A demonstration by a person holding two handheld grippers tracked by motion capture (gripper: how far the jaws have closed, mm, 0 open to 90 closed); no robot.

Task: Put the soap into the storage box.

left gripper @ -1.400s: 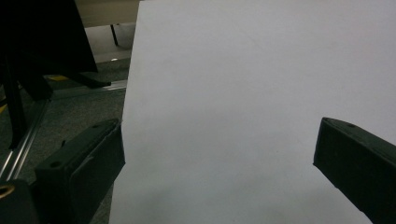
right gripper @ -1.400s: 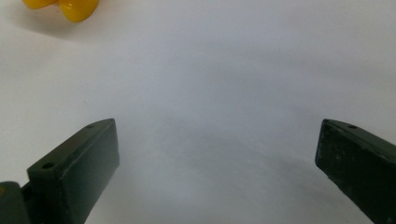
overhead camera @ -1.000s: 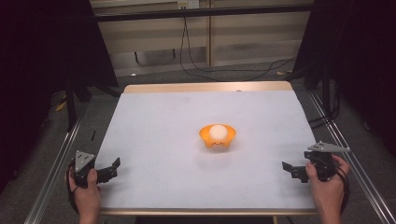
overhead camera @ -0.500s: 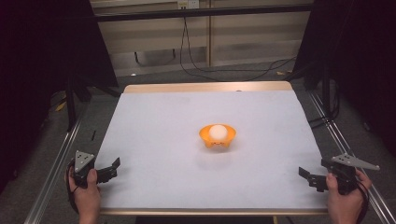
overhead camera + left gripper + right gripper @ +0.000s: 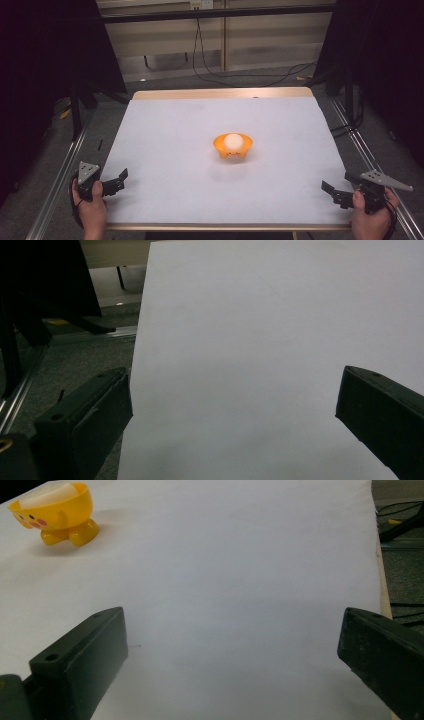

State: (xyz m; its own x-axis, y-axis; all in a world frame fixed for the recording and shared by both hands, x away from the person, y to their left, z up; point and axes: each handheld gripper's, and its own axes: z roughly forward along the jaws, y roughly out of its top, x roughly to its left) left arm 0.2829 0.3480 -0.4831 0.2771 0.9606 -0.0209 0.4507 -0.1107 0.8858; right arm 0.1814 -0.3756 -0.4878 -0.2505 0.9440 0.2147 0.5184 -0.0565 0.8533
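From my remote station: the orange bowl [image 5: 233, 146] stands upright near the middle of the white table cover [image 5: 165, 130], its open mouth facing straight up and a white ball [image 5: 233, 141] seated inside. In the high view the bowl reads slightly wider across the table than deep, though it is close to round, so I cannot give it a firm long axis. In the right gripper view the bowl [image 5: 56, 514] shows stubby feet and a small painted face on its left wall.

My left gripper [image 5: 116, 181] sits at the near left corner of the cover, jaws spread apart and holding nothing; its own view shows bare white cover [image 5: 260, 355] between the two black jaws. My right gripper [image 5: 334, 192] sits at the near right corner, jaws likewise wide and empty. The bowl lies well apart from both, farther up the table and between them, up and to the left of the right gripper's jaws.
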